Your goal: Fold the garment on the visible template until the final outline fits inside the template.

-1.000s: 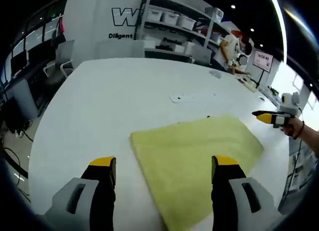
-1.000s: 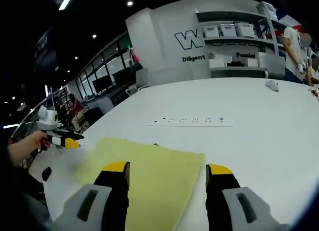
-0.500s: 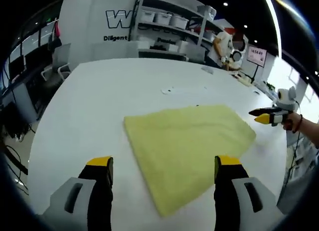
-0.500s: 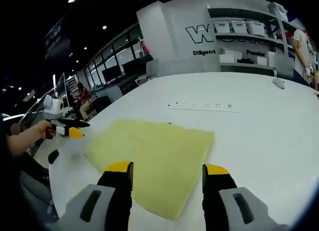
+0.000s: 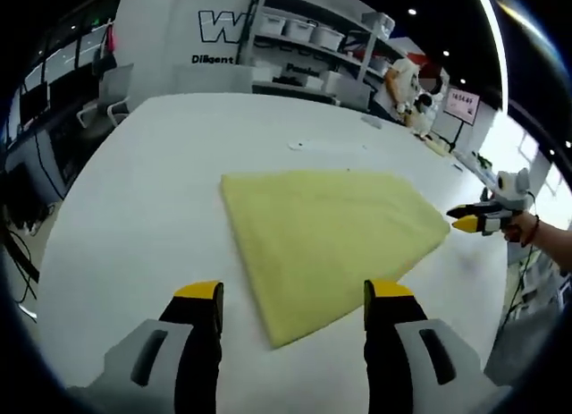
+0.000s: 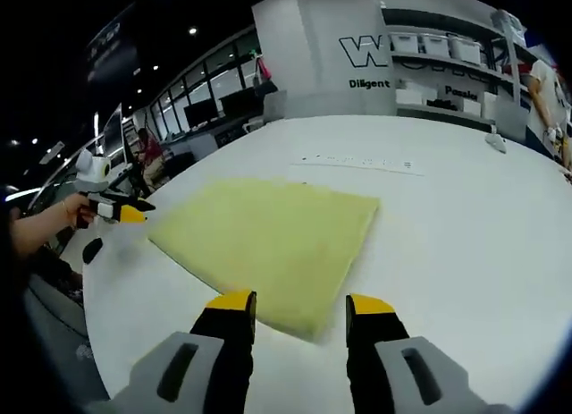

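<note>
Lying flat on the white table [image 5: 134,208], the yellow garment [image 5: 326,231] appears folded; no template outline is discernible. Left gripper [image 5: 290,293] and right gripper [image 6: 292,305] hover above it, jaws parted, empty.

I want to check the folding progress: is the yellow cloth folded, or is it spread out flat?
It lies flat on the white table. The yellow cloth is a neat four-sided shape, and its thick near edge suggests folded layers, but I cannot tell how many.

**Both tools drawn back, jaws narrowed**

I've pulled the left tool [image 5: 290,293] and right tool [image 6: 298,304] back off the yellow garment [image 5: 326,232]; its near corner now lies ahead of the tips, and both jaw gaps are narrower than a second ago.
</note>
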{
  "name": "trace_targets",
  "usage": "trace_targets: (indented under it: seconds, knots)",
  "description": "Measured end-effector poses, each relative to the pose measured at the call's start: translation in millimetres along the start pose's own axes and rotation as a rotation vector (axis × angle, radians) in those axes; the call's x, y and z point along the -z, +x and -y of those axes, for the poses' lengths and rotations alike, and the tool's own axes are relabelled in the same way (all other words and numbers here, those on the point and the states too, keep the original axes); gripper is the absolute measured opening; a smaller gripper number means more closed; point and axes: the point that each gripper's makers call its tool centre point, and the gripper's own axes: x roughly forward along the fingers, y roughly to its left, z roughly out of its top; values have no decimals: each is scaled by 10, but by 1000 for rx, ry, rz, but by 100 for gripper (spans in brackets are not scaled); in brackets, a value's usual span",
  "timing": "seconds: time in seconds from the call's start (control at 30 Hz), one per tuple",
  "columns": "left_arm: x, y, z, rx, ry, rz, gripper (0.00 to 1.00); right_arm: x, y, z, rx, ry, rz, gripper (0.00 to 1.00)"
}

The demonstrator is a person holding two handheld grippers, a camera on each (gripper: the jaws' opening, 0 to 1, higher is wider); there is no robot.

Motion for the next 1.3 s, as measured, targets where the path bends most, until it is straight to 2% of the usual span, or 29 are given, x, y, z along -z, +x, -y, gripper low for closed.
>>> trace_targets:
  seconds: [0.2, 0.33, 0.4, 0.57, 0.73, 0.83, 0.93, 1.0, 1.17, 1.3]
  knots:
    - [36, 7, -45, -2, -33, -10, 49, 151, -4, 1, 7, -16, -24, 21]
    - [177, 41, -62, -15, -17, -71, 40, 223, 21, 59, 25, -15, -40, 5]
    - [206, 53, -66, -19, -10, -80, 33, 257, 32, 87, 34, -10, -50, 2]
    - [249, 89, -65, -14, -38, -89, 32, 272, 38, 101, 37, -11, -47, 0]
    - [310, 105, -88, -27, -47, -118, 18, 272, 46, 127, 42, -38, -47, 0]
    - [355, 104, -99, -29, -49, -142, 7, 244, 38, 127, 40, -98, -44, 0]
    - [356, 105, -106, -28, -53, -148, 7, 268, 16, 124, 28, -159, -75, 0]
    - [356, 105, -110, -30, -55, -155, 6, 245, -2, 117, 24, -182, -69, 0]
    - [362, 108, -102, -32, -36, -162, 6, 242, -47, 102, -8, -331, -103, 0]
    - [362, 106, -100, -27, -48, -158, 5, 257, -42, 104, -12, -341, -114, 0]
